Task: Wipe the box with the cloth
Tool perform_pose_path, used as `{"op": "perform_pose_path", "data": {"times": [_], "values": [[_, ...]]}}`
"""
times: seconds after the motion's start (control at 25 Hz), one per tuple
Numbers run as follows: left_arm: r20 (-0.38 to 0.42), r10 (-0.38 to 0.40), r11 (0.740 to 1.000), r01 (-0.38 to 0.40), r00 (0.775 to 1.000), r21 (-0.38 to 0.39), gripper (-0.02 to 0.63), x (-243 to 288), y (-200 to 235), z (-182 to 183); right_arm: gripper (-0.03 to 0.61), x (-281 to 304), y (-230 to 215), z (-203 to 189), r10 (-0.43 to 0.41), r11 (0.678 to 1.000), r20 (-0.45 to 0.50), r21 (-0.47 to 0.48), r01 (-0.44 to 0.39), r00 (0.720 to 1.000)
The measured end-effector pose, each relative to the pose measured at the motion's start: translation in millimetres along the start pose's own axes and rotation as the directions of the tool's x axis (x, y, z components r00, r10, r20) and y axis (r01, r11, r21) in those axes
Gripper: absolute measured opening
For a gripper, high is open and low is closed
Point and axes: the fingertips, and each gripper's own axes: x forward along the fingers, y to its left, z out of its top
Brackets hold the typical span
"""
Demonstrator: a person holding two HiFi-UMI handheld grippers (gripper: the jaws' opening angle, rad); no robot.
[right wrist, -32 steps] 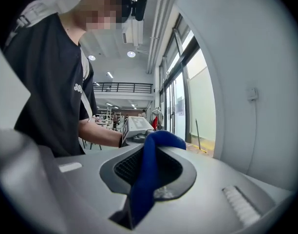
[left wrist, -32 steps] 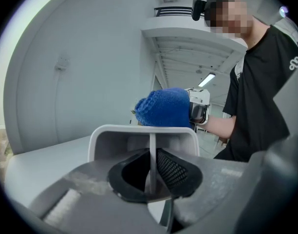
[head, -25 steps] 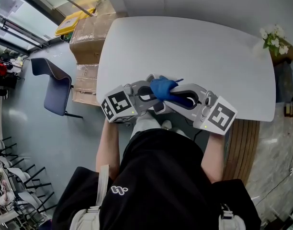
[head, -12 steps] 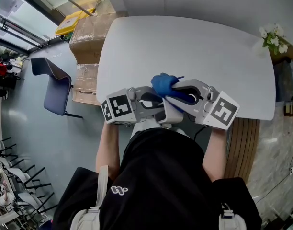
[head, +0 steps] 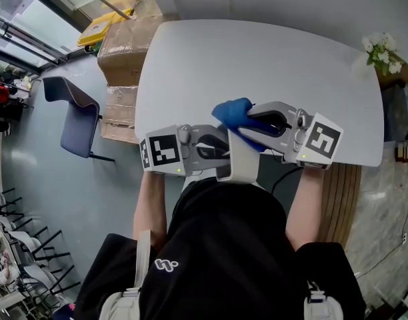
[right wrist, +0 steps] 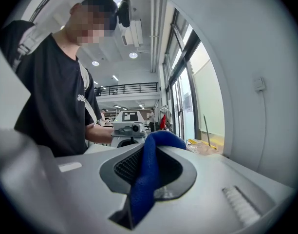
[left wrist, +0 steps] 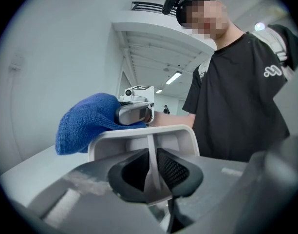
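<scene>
My left gripper (head: 224, 153) is shut on a wall of a small white box (head: 244, 169), held above the near edge of the white table (head: 257, 59). In the left gripper view the box wall (left wrist: 144, 141) stands pinched between the jaws of the left gripper (left wrist: 151, 172). My right gripper (head: 249, 124) is shut on a blue cloth (head: 233, 114), which bunches out just beyond the box's far end. The cloth (left wrist: 85, 121) hangs over the box's far rim, with the right gripper's body behind it. In the right gripper view the cloth (right wrist: 148, 174) runs between the jaws of the right gripper (right wrist: 146, 172).
Cardboard boxes (head: 124, 45) stand stacked against the table's left side, with a blue chair (head: 74, 115) further left. White flowers (head: 377, 49) sit at the far right corner. A wooden slatted panel (head: 339, 199) lies right of the person.
The right gripper has carried the cloth a little rightward and farther from the person. The left gripper has shifted nearer the person, and more of the white box shows.
</scene>
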Motion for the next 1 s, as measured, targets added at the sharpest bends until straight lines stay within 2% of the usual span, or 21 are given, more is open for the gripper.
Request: {"op": "perform_pose_path", "data": {"times": [0.16,0.36,0.52,0.64,0.8,1.0], "values": [[0.061,-0.044,0.999,0.044,0.997,-0.009,0.055,0,-18,11,0.055,0,2,-2,0.018,0.999,-0.010,0.030,-0.018,1.000],[0.156,-0.069,0.997,0.071,0.985,-0.006,0.054,-8,-26,31,0.055,-5,-2,-3,0.050,0.997,0.055,0.057,-0.053,0.997],[0.252,-0.085,0.995,0.094,0.964,-0.024,0.049,-16,-29,48,0.054,-7,-1,-12,0.080,0.992,0.096,0.090,-0.088,0.992],[0.299,-0.085,0.995,0.095,0.950,-0.019,0.049,-22,-29,56,0.052,-11,-1,-11,0.086,0.985,0.169,0.134,-0.109,0.982],[0.367,-0.081,0.996,0.093,0.927,-0.016,0.051,-32,-25,64,0.052,-13,-2,-12,0.081,0.979,0.220,0.164,-0.119,0.972],[0.438,-0.060,0.997,0.077,0.897,-0.021,0.052,-40,-19,73,0.052,-10,-5,-23,0.066,0.975,0.216,0.193,-0.109,0.974]]}}
